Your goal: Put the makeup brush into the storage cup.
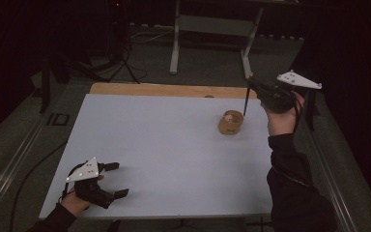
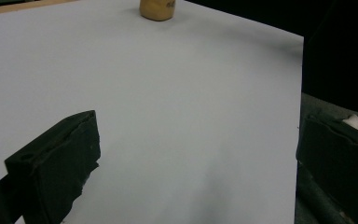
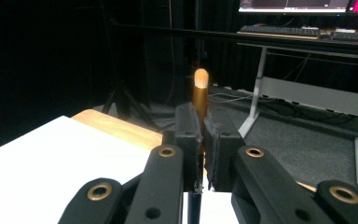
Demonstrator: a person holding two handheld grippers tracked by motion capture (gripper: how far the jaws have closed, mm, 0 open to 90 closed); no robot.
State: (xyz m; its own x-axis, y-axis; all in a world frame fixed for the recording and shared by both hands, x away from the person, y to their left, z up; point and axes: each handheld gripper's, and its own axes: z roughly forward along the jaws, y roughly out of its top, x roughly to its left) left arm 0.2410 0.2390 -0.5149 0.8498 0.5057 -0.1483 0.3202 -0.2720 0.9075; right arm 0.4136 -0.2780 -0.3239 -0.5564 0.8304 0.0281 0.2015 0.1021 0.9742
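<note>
Holding a slim dark brush with a gold ferrule and tan rounded tip [image 3: 200, 91] clamped in the right tool [image 1: 254, 86], jaws pressed together on the handle. Brush is hanging near-vertical, long axis pointing down at the far right edge of the squat tan round wooden pot [image 1: 231, 122], lower end just beside the rim; can't tell if it's touching. Pot is sitting on the white table [image 1: 164, 145], far right part. Left tool [image 1: 117, 180] is resting well away from the pot, at the near left corner, jaws standing apart, nothing between them. Right hand is clearly the nearer one. Next move likely depends on lining the brush's axis over the pot mouth.
</note>
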